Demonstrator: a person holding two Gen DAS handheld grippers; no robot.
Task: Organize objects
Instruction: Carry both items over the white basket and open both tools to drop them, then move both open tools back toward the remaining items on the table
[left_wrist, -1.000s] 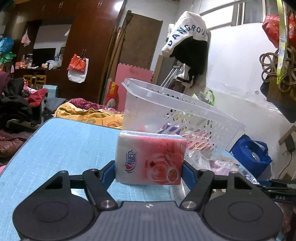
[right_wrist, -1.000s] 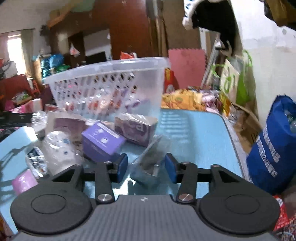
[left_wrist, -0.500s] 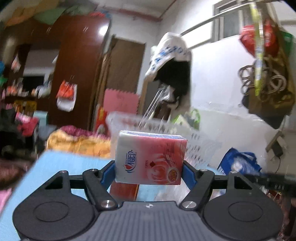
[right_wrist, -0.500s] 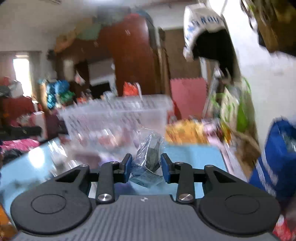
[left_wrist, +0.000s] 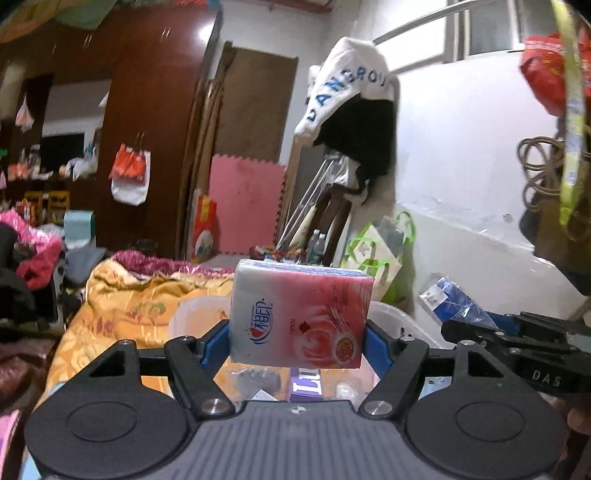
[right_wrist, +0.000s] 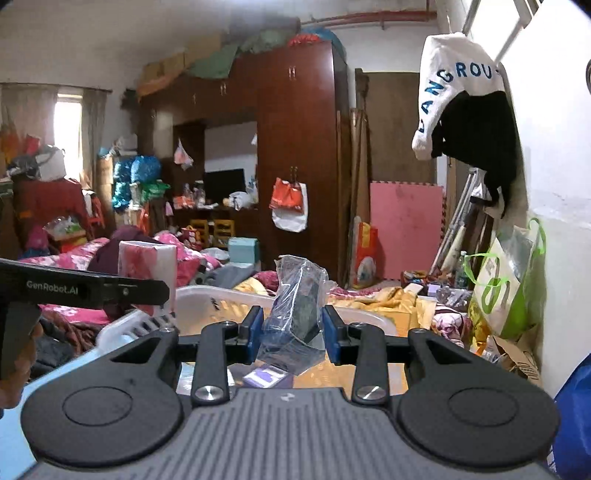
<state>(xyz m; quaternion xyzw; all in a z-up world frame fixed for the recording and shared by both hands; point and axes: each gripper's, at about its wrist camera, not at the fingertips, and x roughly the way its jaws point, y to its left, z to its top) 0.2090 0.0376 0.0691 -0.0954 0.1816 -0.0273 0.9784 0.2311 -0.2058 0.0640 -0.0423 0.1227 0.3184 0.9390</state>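
Left wrist view: the left gripper (left_wrist: 297, 341) is seen at the lower centre of the frame. Its jaws are closed against the two short sides of a pink tissue pack (left_wrist: 300, 317), which is held upright and clear of everything below it. The blue pads (left_wrist: 376, 341) are pressed flat to the pack. Directly below and behind the pack, the white plastic basket (left_wrist: 391, 317) is seen from above; a purple box (left_wrist: 306, 387) and clear-wrapped items lie inside it. At the right edge of the frame, the right gripper (left_wrist: 517, 338) is seen side-on, level with the basket rim. An orange and yellow quilt (left_wrist: 129, 299) fills the left centre of the frame.

Right wrist view: the right gripper (right_wrist: 293, 334) occupies the lower centre of the frame. Its jaws are closed to a narrow gap on a clear-wrapped dark packet (right_wrist: 297, 310), which is held tilted, with its top leaning to the right. The loose wrapper projects above and below the pads. The white plastic basket (right_wrist: 207, 295) lies beyond and below the packet, and a purple box (right_wrist: 266, 376) is visible beneath the jaws. At the left centre of the frame, the left gripper (right_wrist: 110, 291) is seen side-on, with the pink tissue pack (right_wrist: 146, 264) standing above it, over the basket's left part. A small strip of blue surface (right_wrist: 85, 363) is visible at the lower left.
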